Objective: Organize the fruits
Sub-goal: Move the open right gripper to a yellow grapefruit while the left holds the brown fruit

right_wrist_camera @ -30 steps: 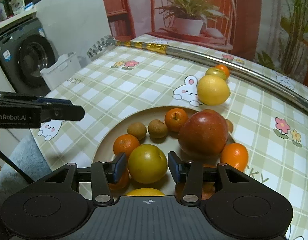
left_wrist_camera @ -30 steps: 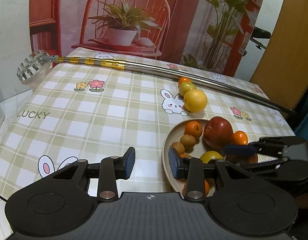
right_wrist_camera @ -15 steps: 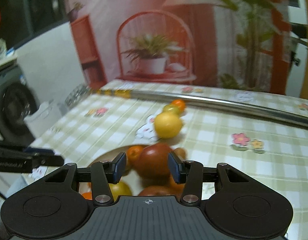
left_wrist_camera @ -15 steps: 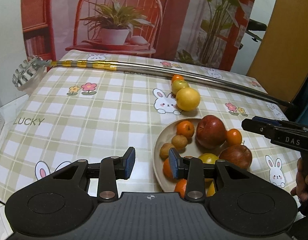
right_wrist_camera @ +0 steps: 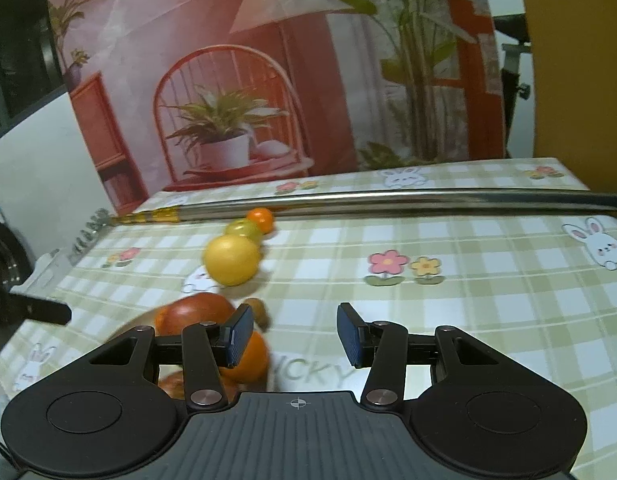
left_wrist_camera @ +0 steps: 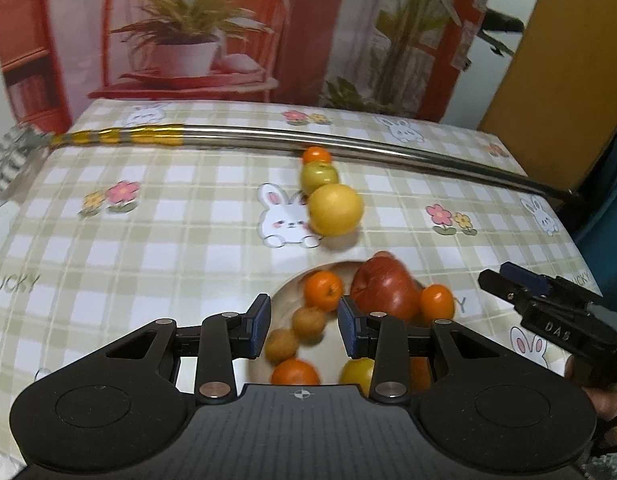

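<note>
A beige plate [left_wrist_camera: 282, 294] holds a red apple [left_wrist_camera: 382, 288], oranges [left_wrist_camera: 323, 288], small brown fruits [left_wrist_camera: 308, 320] and a yellow-green fruit [left_wrist_camera: 356, 370]. My left gripper [left_wrist_camera: 303, 330] hangs open above the plate's near side, with nothing gripped. Beyond the plate, a large yellow fruit [left_wrist_camera: 335, 209], a green fruit [left_wrist_camera: 319, 174] and a small orange [left_wrist_camera: 316, 155] lie in a row on the cloth. My right gripper [right_wrist_camera: 294, 336] stands open over bare tablecloth, to the right of the apple [right_wrist_camera: 200, 314] and an orange [right_wrist_camera: 248, 356]. The row of yellow fruit [right_wrist_camera: 231, 260], green fruit [right_wrist_camera: 242, 227] and orange [right_wrist_camera: 261, 218] is ahead on its left.
A long metal pole [left_wrist_camera: 348, 144] with a comb-like end lies across the far side of the checked tablecloth [left_wrist_camera: 148, 240]. The right gripper [left_wrist_camera: 504, 278] reaches in from the right edge. A printed backdrop stands behind the table. The table edge drops off at left.
The right gripper swung right, off the plate and the yellow-green fruit it hovered over, to bare cloth. The left gripper shifted right, so the plate now sits between its fingers. Neither opening changed.
</note>
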A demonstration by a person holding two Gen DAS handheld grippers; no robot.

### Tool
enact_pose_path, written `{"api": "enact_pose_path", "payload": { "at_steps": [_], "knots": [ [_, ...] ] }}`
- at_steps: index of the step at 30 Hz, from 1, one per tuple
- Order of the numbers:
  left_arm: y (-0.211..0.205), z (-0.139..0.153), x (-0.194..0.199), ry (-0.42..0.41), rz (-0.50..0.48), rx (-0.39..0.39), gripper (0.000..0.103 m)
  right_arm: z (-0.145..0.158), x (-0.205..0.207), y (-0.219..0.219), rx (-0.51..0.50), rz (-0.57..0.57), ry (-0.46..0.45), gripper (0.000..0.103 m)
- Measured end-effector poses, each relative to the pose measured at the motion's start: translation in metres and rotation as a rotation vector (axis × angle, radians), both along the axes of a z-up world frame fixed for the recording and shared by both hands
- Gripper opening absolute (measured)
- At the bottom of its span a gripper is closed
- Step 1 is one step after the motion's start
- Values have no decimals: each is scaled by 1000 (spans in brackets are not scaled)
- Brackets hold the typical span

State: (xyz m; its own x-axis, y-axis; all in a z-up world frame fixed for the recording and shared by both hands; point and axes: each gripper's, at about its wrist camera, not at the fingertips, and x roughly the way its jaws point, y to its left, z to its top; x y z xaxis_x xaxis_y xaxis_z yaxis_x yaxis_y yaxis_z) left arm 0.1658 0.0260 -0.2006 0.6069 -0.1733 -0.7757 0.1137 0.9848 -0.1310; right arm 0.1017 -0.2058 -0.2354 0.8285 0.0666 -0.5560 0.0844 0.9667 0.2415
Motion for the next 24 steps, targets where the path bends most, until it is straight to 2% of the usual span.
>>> {"api": "enact_pose_path", "payload": {
  "at_steps": [8, 14, 20, 24],
  "knots": [
    [-49, -2, 54, 55, -108, 17, 39, -20, -2, -28, 38, -72, -24, 44],
    [-74, -25, 98, 152, -151, -27, 38, -32, -1, -41, 5, -104, -32, 44],
    [-82, -53, 133, 252, -102, -47, 38, -41, -2, -50, 25, -118, -35, 44],
    [-85, -65, 143, 282, -101, -29, 38, -45, -3, -52, 41, -119, -32, 44]
  ]
}}
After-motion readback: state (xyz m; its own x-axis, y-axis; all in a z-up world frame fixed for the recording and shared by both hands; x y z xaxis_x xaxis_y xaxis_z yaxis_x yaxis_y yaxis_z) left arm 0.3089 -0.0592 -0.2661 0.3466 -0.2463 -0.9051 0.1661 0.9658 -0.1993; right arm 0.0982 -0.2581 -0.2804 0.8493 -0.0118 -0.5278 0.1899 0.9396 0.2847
